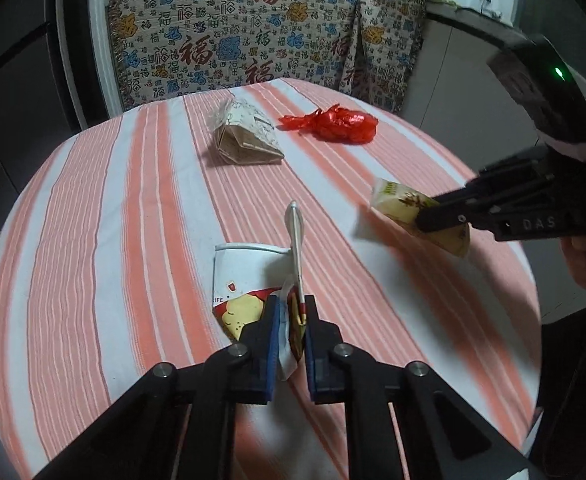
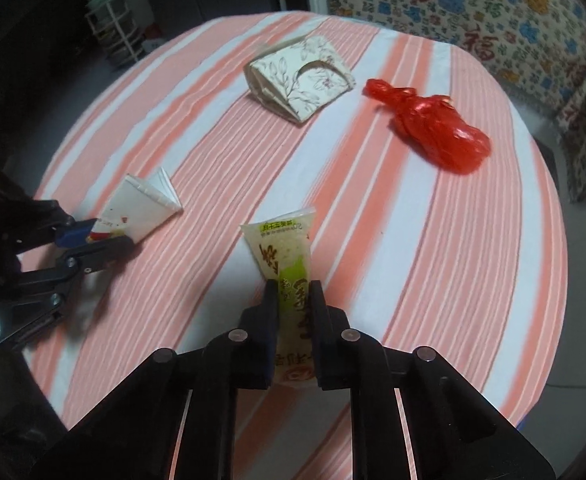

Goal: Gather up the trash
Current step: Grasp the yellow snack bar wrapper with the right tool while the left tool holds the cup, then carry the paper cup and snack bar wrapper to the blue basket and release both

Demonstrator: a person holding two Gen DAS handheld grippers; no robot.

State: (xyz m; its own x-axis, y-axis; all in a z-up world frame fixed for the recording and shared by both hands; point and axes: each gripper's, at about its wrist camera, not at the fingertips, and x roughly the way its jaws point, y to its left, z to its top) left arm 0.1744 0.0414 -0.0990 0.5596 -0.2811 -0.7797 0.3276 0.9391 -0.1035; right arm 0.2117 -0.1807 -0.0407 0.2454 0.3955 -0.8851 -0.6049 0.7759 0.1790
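Gripping a flattened paper cup (image 1: 237,280), the left gripper (image 1: 292,320) has its blue-padded jaws clenched on the cup's crushed lower end, with a white straw (image 1: 295,232) poking up from between them; how much of the cup lies inside the jaws is hidden by the pads. Seen from the right wrist, the same cup (image 2: 141,204) looks like a white folded cone. The right gripper (image 2: 293,304) is clamped on a yellow-green snack packet (image 2: 283,248), whose lower end is lost behind the fingers; its printing is too blurred to read. Both pieces sit just above the striped pink-and-white tablecloth (image 1: 113,220), though whether they touch it I cannot tell. Farther back on the table lie a folded floral paper bag (image 2: 301,76) and, beside it but apart, a knotted red plastic bag (image 2: 433,124). Behind the table hangs a patterned cloth (image 1: 233,32), and a hand (image 1: 585,256) is cut off at the edge.
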